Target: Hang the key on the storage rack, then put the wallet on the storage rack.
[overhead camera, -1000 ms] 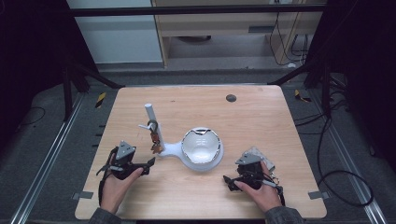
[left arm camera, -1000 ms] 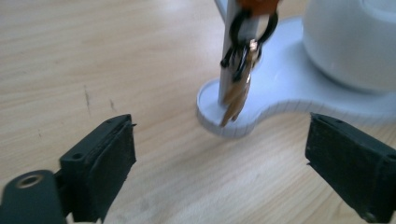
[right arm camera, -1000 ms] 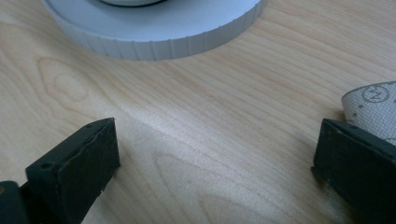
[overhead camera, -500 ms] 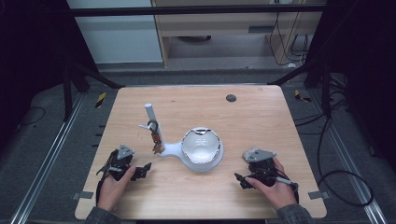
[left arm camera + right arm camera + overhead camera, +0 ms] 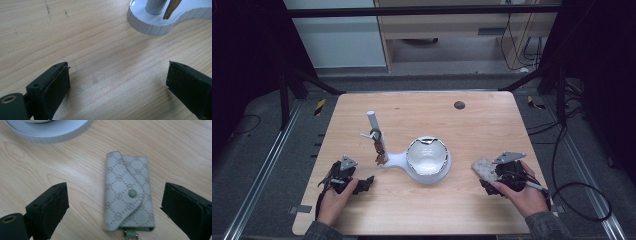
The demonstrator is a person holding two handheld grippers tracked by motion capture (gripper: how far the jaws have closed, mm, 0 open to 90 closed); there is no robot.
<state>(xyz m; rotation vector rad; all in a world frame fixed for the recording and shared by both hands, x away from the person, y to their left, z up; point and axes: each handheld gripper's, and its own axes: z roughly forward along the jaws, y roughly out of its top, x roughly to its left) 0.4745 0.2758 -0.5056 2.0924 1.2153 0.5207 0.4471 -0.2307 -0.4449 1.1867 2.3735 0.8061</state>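
A grey patterned key pouch [image 5: 128,195] with a snap button lies flat on the wooden table [image 5: 472,125], in the right gripper view between the two jaws and clear of both pads. My right gripper [image 5: 115,195] is open; its jaws have just been closing a little, with the pouch between them untouched. From above, the pouch [image 5: 484,169] sits just left of the right gripper [image 5: 490,179]. My left gripper [image 5: 117,65] is open over bare wood, just short of a white stand base [image 5: 150,23]; in the high view this left gripper [image 5: 362,184] is at the front left.
The white stand [image 5: 397,160] carries an upright post [image 5: 373,122] with keys [image 5: 378,150] hanging from it and a shiny round dish [image 5: 427,156]. A small dark hole [image 5: 459,105] marks the far side of the table. Metal frame rails run along both sides.
My right hand has moved to the right and lifted, and the grey pouch now shows beside it. My left hand has drawn slightly toward the near edge.
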